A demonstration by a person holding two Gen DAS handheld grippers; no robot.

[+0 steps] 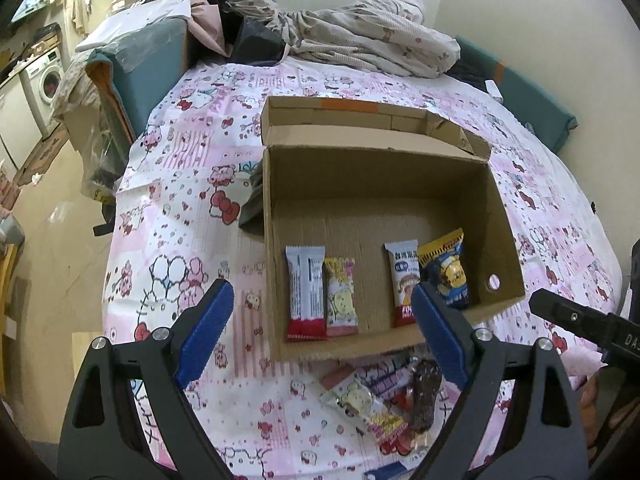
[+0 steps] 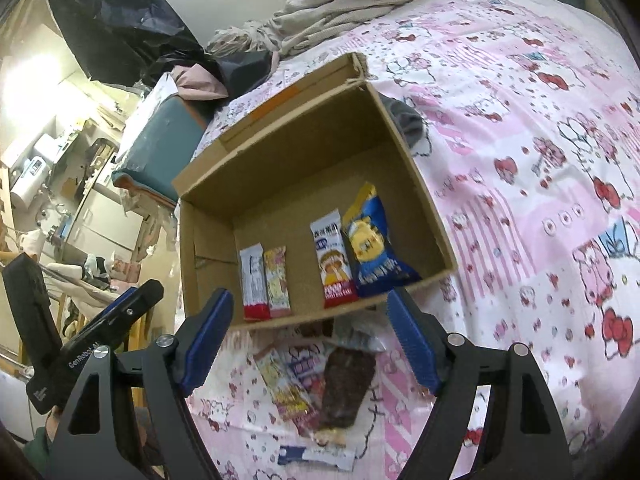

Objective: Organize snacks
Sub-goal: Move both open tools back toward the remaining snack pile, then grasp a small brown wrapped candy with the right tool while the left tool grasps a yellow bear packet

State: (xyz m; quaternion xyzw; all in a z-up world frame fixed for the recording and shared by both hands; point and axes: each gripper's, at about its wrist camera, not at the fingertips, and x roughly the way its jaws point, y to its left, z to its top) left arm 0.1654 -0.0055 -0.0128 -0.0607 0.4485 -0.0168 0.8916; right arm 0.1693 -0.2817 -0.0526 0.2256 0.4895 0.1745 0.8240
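Observation:
An open cardboard box sits on the pink patterned bedsheet. Inside, along its near wall, lie a white-and-red bar, a pink-and-yellow packet, a white-and-red rice cake packet and a blue-and-yellow bag. Loose snacks lie on the sheet in front of the box: a dark brown bar and a yellow-pink packet. My left gripper is open and empty above them. My right gripper is open and empty over the same pile.
A crumpled blanket and dark bags lie at the far end of the bed. A teal cushion stands at the bed's left edge, with the floor and a washing machine beyond. A blue-white wrapper lies nearest me.

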